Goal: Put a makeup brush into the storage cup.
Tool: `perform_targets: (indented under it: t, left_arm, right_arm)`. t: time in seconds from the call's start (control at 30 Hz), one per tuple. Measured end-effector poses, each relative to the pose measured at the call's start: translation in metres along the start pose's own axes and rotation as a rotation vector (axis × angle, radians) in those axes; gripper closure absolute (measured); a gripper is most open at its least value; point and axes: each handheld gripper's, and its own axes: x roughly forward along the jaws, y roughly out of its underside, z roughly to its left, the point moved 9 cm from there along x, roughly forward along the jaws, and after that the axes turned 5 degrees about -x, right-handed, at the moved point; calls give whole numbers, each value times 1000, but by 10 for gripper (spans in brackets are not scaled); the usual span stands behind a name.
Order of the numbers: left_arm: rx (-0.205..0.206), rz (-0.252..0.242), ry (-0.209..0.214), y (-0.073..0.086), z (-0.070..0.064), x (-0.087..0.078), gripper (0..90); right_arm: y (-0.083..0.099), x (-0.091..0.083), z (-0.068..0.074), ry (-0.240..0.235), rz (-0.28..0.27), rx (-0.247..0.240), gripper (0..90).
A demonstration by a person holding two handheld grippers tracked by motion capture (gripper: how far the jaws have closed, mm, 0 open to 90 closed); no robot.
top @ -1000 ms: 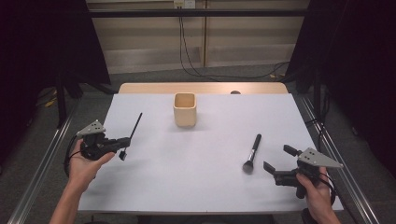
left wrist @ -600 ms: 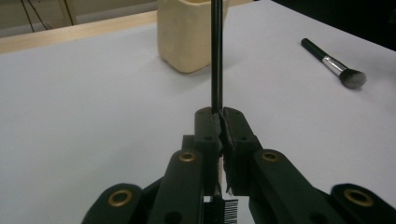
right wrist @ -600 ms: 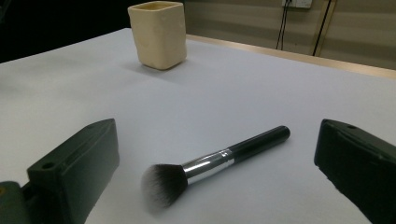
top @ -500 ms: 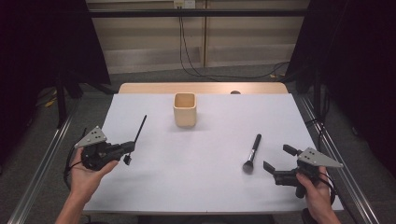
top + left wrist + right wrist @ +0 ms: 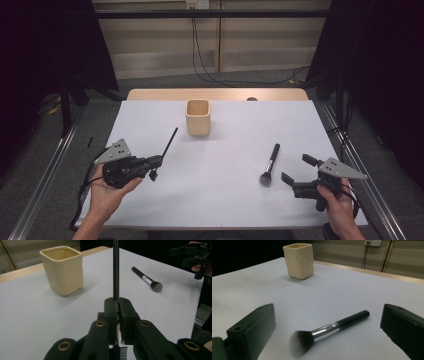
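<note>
My left gripper [image 5: 152,167] [image 5: 117,305] is shut on a thin black brush [image 5: 169,141] [image 5: 115,267], whose long handle sticks up and away past the jaws; its small comb-like head shows below them. A cream square cup [image 5: 198,117] [image 5: 63,269] [image 5: 299,260] stands upright at the back middle of the white table [image 5: 235,200]. A black makeup brush [image 5: 269,162] [image 5: 147,279] [image 5: 327,330] with a silver ferrule lies flat at the right. My right gripper [image 5: 295,170] [image 5: 327,327] stands open just right of its bristles, with the brush lying between the jaws ahead.
A wooden strip [image 5: 220,94] runs along the table's far edge. Metal rails [image 5: 45,175] flank both sides, and black cables [image 5: 205,65] hang behind. Wide bare table lies between the two grippers.
My left gripper has moved right and toward the table's middle, carrying the thin brush with it. The right gripper and the makeup brush have stayed put.
</note>
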Motion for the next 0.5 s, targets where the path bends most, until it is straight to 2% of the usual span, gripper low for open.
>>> perform_targets:
  t: [0.07, 0.13, 0.33, 0.4, 0.5]
  left_arm:
    - [12, 4, 17, -4, -6, 3, 856]
    - [28, 9, 16, -6, -9, 7, 856]
    - [28, 14, 59, -12, -18, 22, 856]
    - [47, 30, 62, -12, -22, 28, 856]
    - [52, 34, 90, -14, -30, 36, 856]
  right_arm:
    - [-1, 1, 1, -4, -4, -4, 0]
    - [-2, 1, 3, -13, -5, -10, 0]
    - [-7, -2, 3, -15, -31, -14, 0]
    - [-9, -1, 5, -20, -36, -19, 0]
    - [-14, 3, 11, -36, -46, -23, 0]
